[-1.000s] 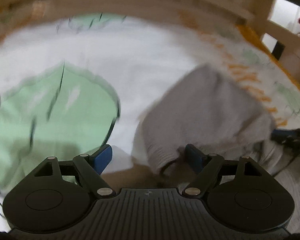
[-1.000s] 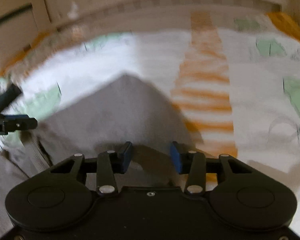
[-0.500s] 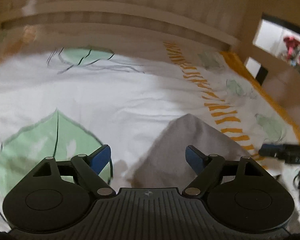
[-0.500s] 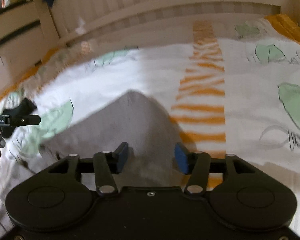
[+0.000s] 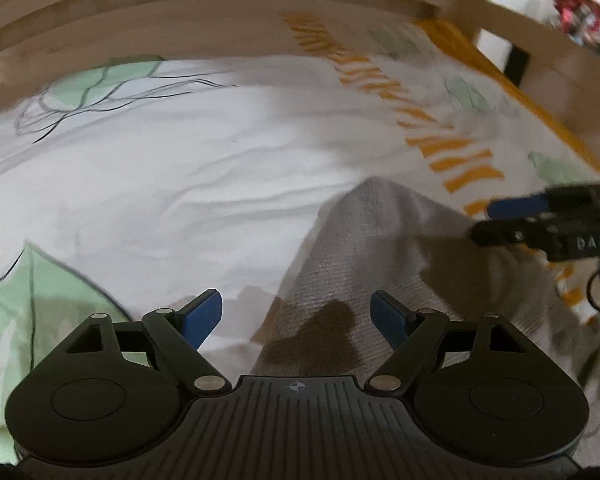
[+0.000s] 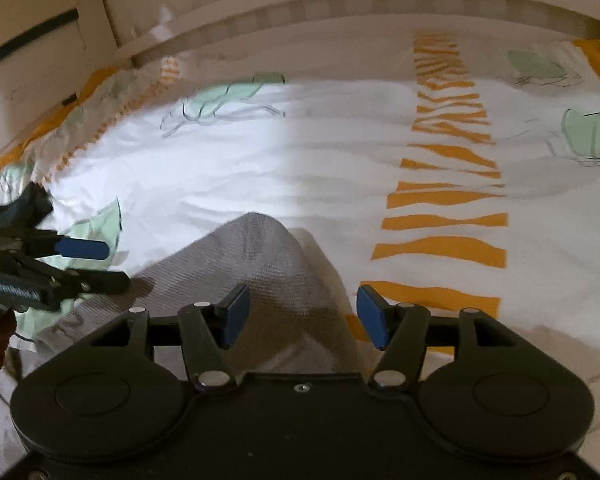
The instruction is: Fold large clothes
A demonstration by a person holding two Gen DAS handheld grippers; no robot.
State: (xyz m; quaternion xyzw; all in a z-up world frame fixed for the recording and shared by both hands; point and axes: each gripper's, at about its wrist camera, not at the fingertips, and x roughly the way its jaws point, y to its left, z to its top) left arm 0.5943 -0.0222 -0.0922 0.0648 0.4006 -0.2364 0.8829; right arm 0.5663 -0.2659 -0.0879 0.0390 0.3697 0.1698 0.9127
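Since the earlier frame both grippers have pulled back from the grey garment (image 5: 384,264), which now lies released on the white bed sheet (image 5: 204,168) with its peaked corner pointing away. The left hand-held gripper (image 5: 296,316) stands wide apart, grasping nothing. The right hand-held gripper (image 6: 302,316) has just been opening; its pads clear the cloth.

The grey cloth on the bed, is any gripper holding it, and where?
Nothing is held. The grey cloth lies on the bedspread; the left hand-held gripper and right hand-held gripper, whose jaws have just been opening, are both open.
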